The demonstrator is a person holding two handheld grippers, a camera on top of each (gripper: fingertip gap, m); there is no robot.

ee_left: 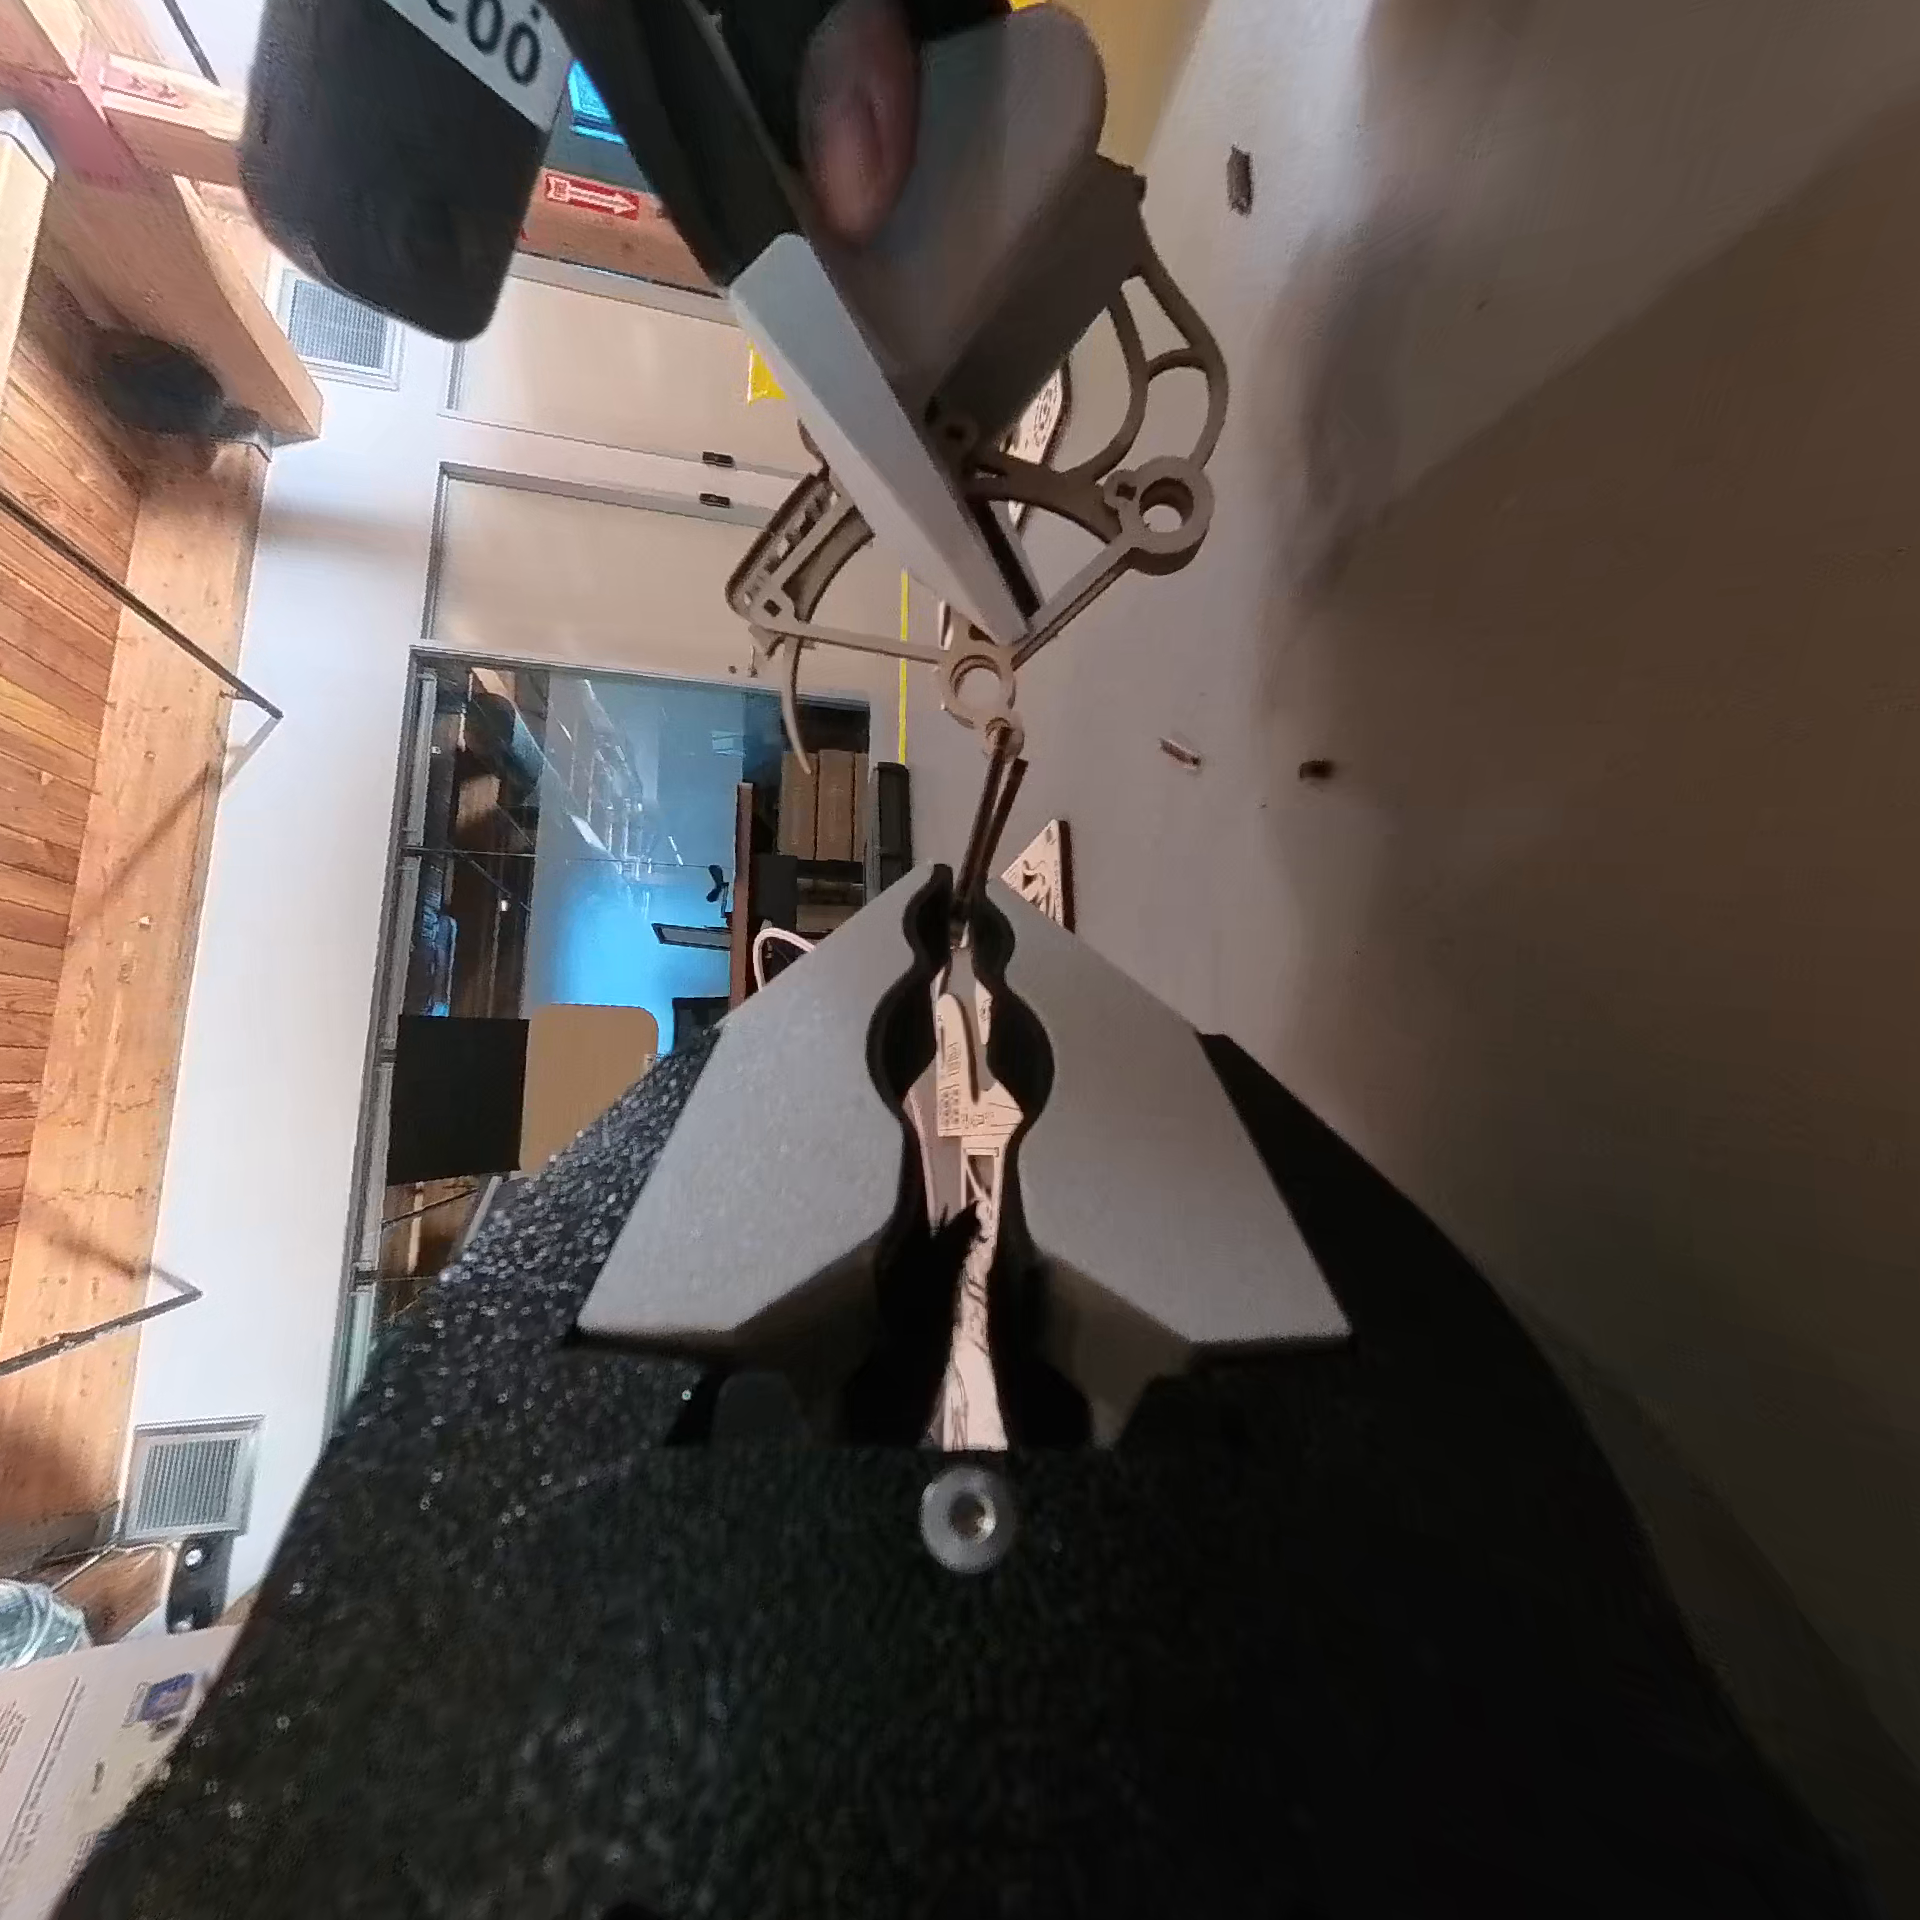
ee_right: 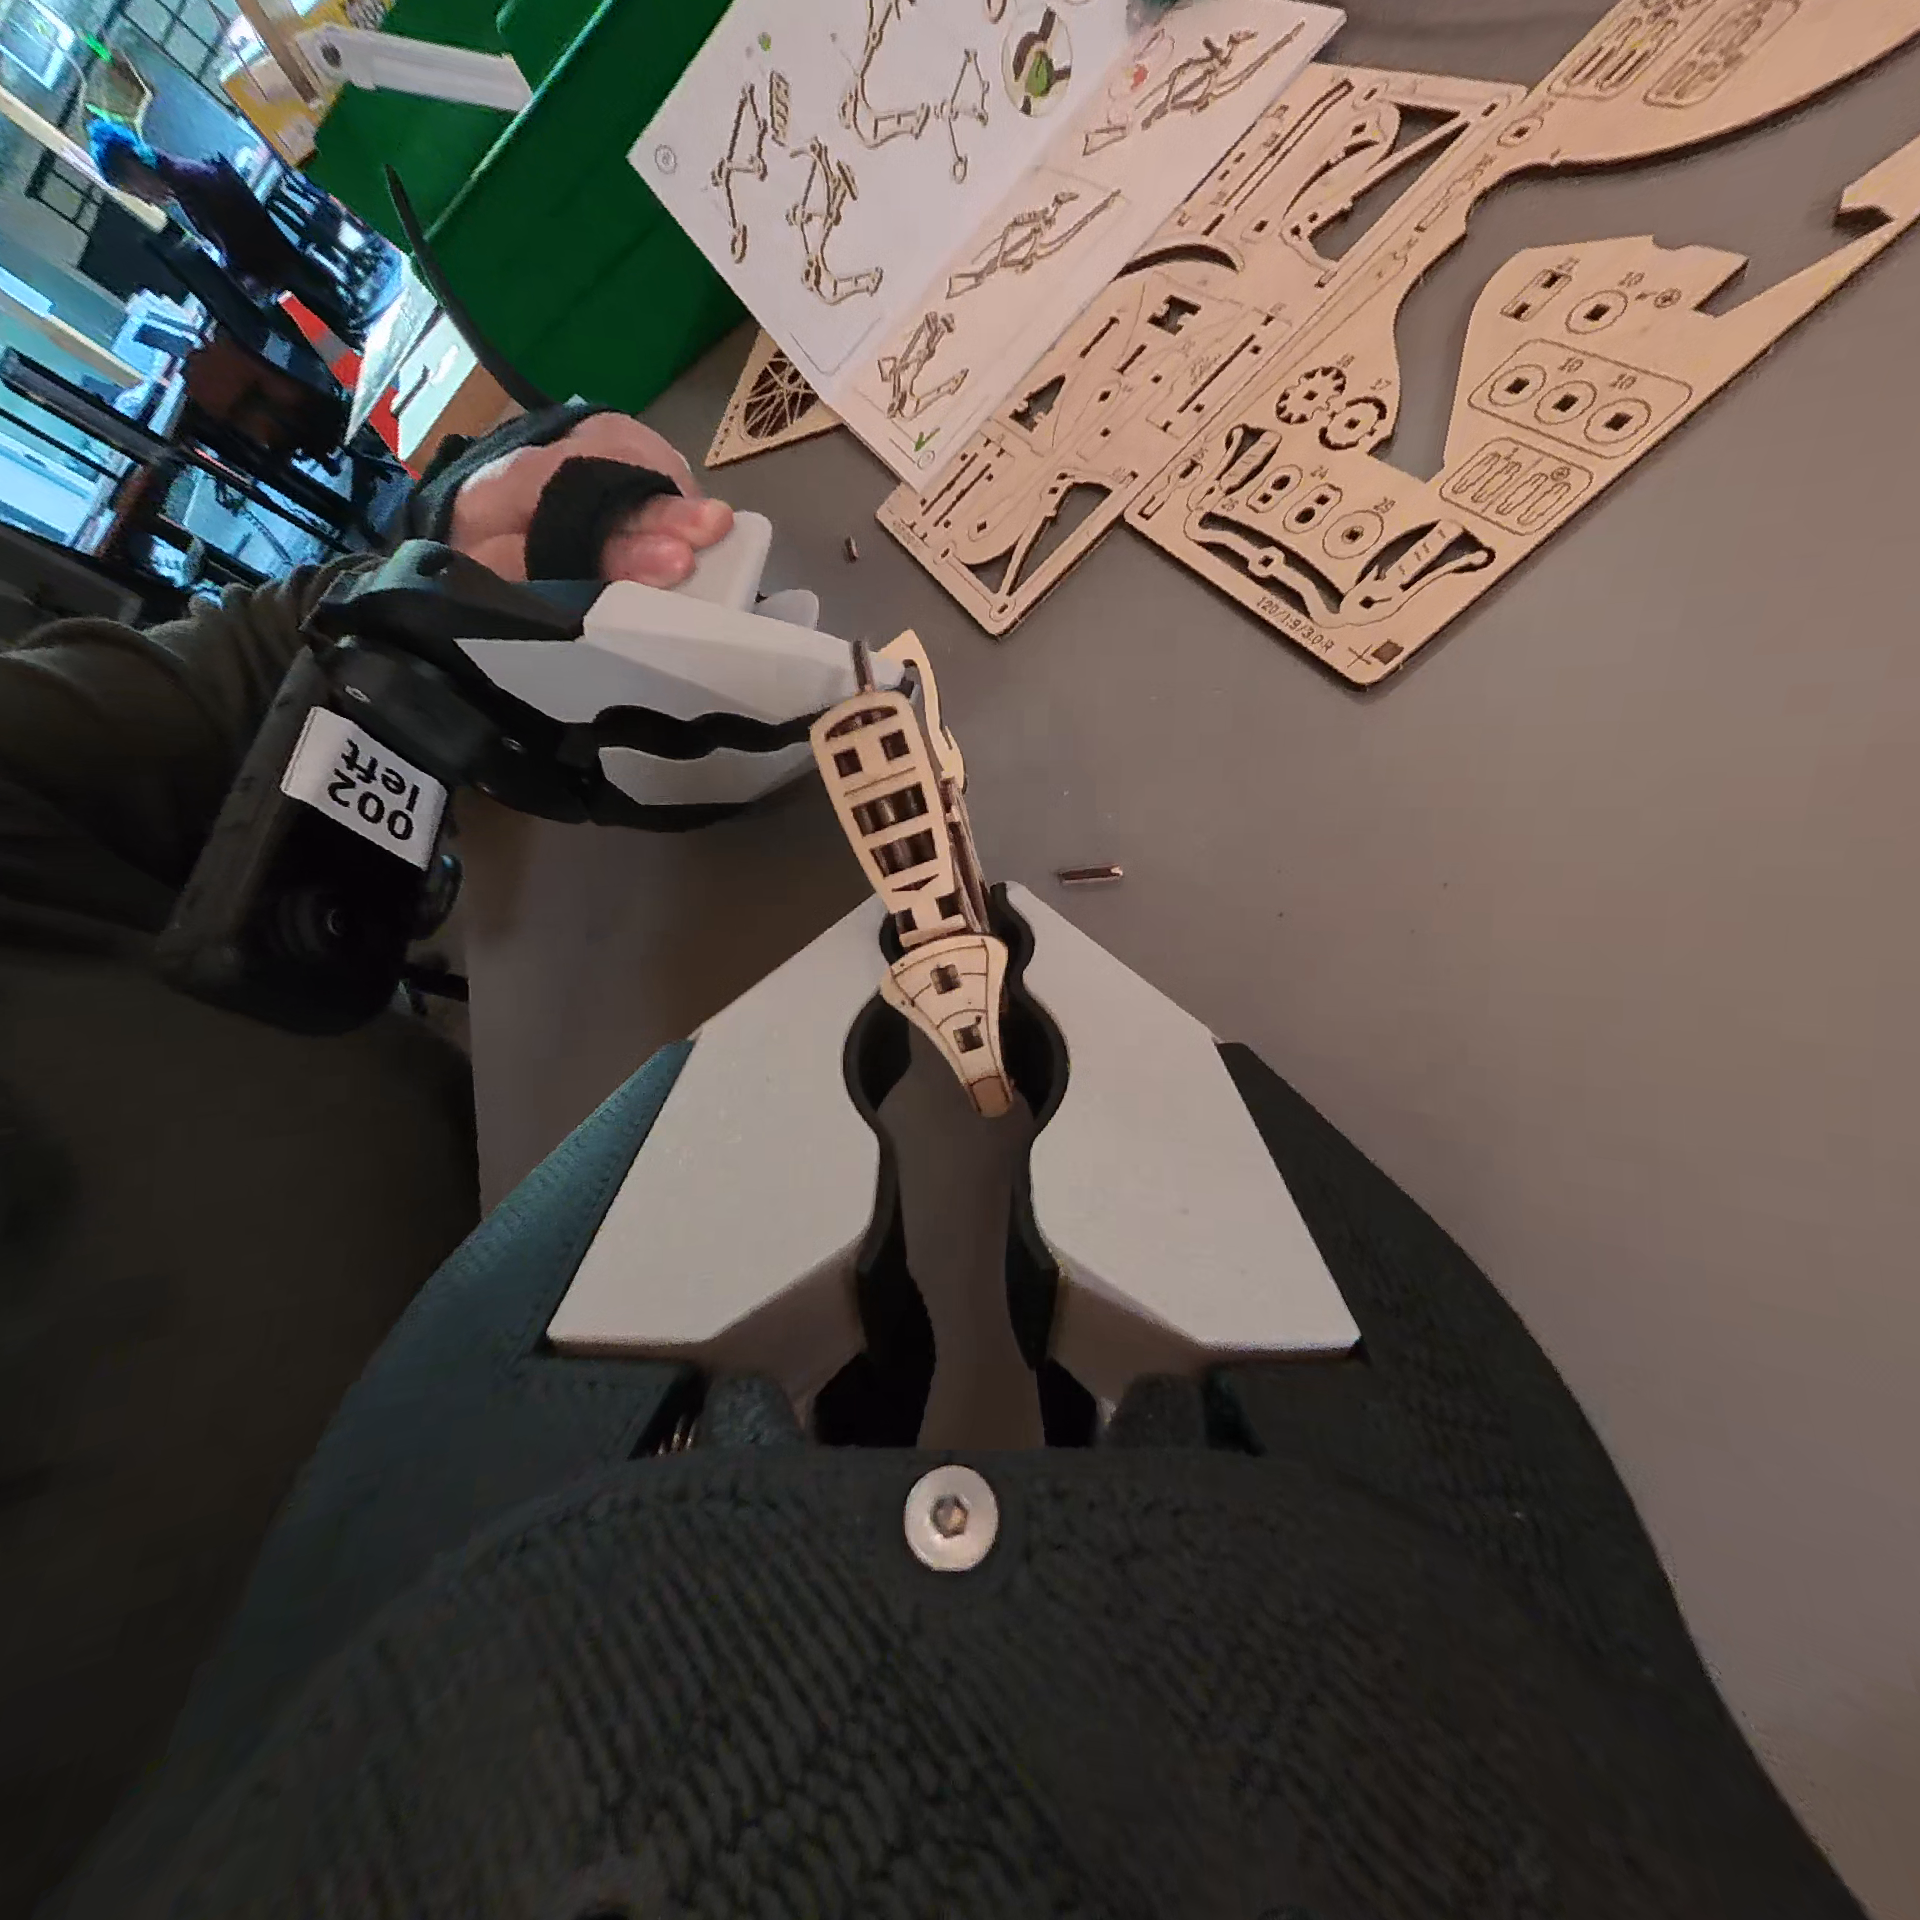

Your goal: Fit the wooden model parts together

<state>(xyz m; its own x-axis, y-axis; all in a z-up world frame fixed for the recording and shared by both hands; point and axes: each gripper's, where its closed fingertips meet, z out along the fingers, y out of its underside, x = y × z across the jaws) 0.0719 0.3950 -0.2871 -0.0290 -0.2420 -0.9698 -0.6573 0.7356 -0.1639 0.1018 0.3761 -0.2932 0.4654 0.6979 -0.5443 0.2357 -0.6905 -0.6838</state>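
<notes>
The right gripper pinches the wooden frame assembly near its fingertips, so that the ladder-cut spine rises ahead of the fingers toward the left gripper. The left gripper is pressed together on a thin flat part, seen edge-on just beyond its own tips and meeting a small ring at the near end of the assembly.

Judged step: seating the flat part in the frame. It should go best with the right gripper held rigid as a vice while the left advances straight along the slot, without twisting, since thin plywood of this kind probably snaps under side load.

The joint itself is hard to read: from the left wrist it is blurred and shown edge-on, and from the right wrist the left fingertips hide it. How deep the flat part sits cannot be told.

Well ahead of the right gripper, on the grey table, lie punched part sheets and an instruction sheet, both cut off by the frame edge.
</notes>
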